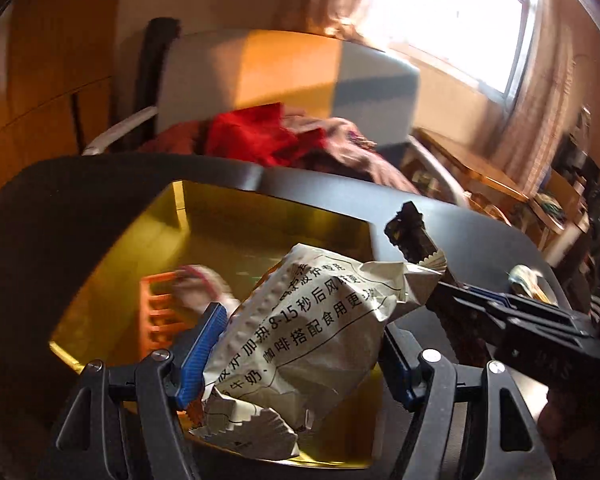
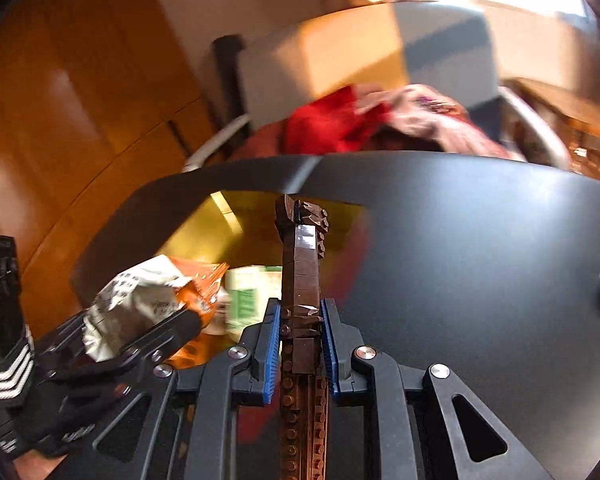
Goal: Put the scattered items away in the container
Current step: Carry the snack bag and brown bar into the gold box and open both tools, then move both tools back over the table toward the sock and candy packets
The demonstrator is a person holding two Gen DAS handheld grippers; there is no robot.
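My left gripper (image 1: 300, 348) is shut on a crinkled white snack packet (image 1: 312, 320) printed with black text, and holds it over the gold-lined container (image 1: 260, 220). In the right wrist view the same packet (image 2: 136, 300) shows an orange side, with the left gripper (image 2: 148, 340) around it at lower left. My right gripper (image 2: 300, 340) is shut on a long brown brick-built stick (image 2: 300, 264) whose tip reaches over the container's (image 2: 236, 232) near edge. From the left wrist view, the right gripper (image 1: 496, 308) and the stick (image 1: 412, 232) sit at the right.
The container holds an orange crate-like piece (image 1: 160, 316), a blurred pink item (image 1: 196, 284) and a green-and-white pack (image 2: 248, 296). It stands on a black table (image 2: 460, 260). A small pale item (image 1: 528, 280) lies at the table's right. A chair with red cloth (image 1: 260, 136) stands behind.
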